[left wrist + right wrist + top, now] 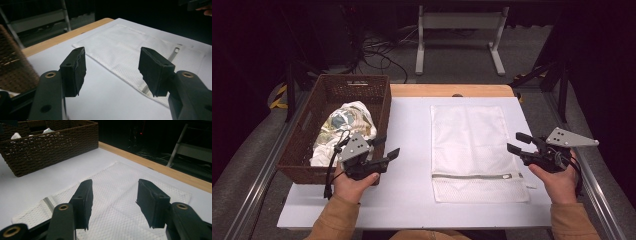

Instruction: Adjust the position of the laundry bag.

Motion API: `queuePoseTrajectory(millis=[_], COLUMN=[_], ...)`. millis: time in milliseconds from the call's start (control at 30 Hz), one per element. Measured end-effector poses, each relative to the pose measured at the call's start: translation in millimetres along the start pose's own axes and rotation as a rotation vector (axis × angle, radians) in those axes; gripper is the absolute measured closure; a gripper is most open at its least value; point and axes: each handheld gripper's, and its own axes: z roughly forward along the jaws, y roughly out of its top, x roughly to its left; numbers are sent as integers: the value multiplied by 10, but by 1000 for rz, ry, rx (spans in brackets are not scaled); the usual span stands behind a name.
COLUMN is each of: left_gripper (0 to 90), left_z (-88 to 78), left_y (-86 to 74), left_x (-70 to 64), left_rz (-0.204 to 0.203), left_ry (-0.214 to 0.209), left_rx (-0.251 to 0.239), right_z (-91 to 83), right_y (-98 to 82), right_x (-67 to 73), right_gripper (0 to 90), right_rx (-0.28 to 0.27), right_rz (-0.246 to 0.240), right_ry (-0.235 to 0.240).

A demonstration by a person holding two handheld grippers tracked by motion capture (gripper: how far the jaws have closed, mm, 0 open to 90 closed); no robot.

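A white mesh laundry bag (474, 150) lies flat on the white table top (409, 130), its zipper (477, 176) along the near end. A brown wicker basket (312, 125) at the left holds a crumpled patterned cloth (344, 125). My left gripper (384, 148) hovers at the basket's near right corner, open, with nothing between its jaws. My right gripper (516, 142) hangs at the bag's right edge, open and empty too. The left gripper view shows the bag (130, 47) beyond open jaws. In the right gripper view the bag (117, 195) lies below open jaws, the basket (50, 145) beyond.
A wooden strip (452, 90) edges the table's far side. Behind it stands a white metal frame (459, 35) among cables on the floor. Metal rails (592, 185) run along both sides of the table.
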Motion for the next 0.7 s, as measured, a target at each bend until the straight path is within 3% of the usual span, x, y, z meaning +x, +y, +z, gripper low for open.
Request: queuePoseTrajectory(millis=[267, 433, 567, 700], left_gripper=[432, 428, 443, 448], left_z=[204, 402, 583, 706], left_y=[130, 179, 166, 141], left_x=[-164, -363, -425, -432], left_rz=[30, 115, 112, 103], left_ry=[-76, -153, -208, -225], left_rx=[21, 69, 100, 122], right_z=[-33, -91, -156, -184], right_y=[-26, -53, -86, -108], right_x=[14, 10, 9, 10], right_gripper=[463, 478, 474, 474], right_rx=[8, 14, 17, 25], right_rz=[6, 12, 21, 31], right_ry=[-11, -22, -40, -54])
